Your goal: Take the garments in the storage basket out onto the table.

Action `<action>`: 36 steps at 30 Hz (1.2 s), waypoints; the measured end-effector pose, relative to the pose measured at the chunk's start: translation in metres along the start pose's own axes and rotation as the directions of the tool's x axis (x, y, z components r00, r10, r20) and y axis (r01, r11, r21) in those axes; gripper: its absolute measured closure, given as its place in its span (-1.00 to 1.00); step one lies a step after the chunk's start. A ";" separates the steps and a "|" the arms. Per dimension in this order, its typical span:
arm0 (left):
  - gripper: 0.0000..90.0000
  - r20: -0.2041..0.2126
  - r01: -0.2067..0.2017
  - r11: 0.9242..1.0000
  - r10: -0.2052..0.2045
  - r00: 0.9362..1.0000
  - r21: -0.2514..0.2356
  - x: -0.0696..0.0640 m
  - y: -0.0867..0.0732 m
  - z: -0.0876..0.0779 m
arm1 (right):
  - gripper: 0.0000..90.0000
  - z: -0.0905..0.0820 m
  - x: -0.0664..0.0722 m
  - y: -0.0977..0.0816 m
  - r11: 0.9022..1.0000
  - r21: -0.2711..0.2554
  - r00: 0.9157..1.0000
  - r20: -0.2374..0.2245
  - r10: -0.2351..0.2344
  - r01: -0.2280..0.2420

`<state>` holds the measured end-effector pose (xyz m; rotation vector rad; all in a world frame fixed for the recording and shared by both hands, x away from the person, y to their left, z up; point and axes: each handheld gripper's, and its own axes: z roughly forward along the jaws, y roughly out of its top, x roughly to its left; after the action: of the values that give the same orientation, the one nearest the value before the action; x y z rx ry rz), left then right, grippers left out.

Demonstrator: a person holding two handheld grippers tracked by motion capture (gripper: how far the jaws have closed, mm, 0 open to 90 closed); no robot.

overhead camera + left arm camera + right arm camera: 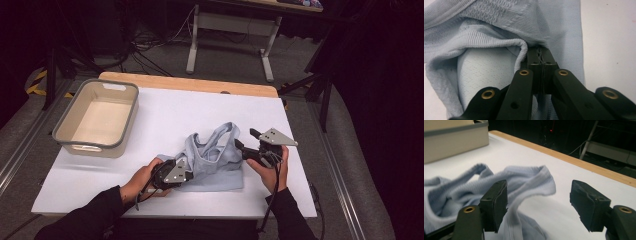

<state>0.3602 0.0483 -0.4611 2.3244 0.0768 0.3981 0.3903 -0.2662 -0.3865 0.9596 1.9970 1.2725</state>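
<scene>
Near the front of the white tabletop (165, 112) lies a pale blue garment (216, 162). Left gripper (186, 169) jaws clamp its left edge; right gripper (544, 207) jaws stand apart, gripping nothing. With one hold only, any pull could bunch or drag the fabric.

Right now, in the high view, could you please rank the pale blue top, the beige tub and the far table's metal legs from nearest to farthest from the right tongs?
1. The pale blue top, on the table just left of the right tongs.
2. The beige tub, at the table's far left corner.
3. The metal legs, on the floor beyond the table's far edge.
</scene>
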 end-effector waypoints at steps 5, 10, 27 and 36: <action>0.97 0.002 0.008 1.000 -0.008 1.000 -0.002 -0.001 0.000 0.001 | -0.36 0.018 -0.002 0.013 0.998 0.041 0.998 -0.039 0.049 -0.048; 0.97 -0.007 -0.001 1.000 0.001 1.000 -0.001 -0.003 0.000 0.001 | -0.40 0.041 -0.010 0.012 0.982 0.145 0.991 -0.032 0.127 -0.122; 0.96 -0.002 0.005 1.000 -0.005 1.000 -0.003 -0.001 -0.001 0.001 | 0.67 0.053 -0.020 -0.008 0.960 0.212 0.953 -0.200 0.227 -0.184; 0.81 0.002 0.035 0.998 -0.034 0.999 -0.058 0.003 0.001 -0.009 | 0.82 0.039 -0.014 -0.003 0.986 0.137 0.982 -0.153 0.111 -0.091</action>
<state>0.3601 0.0548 -0.4535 2.2630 0.1036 0.3773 0.4284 -0.2587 -0.4030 1.0618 2.2015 1.3249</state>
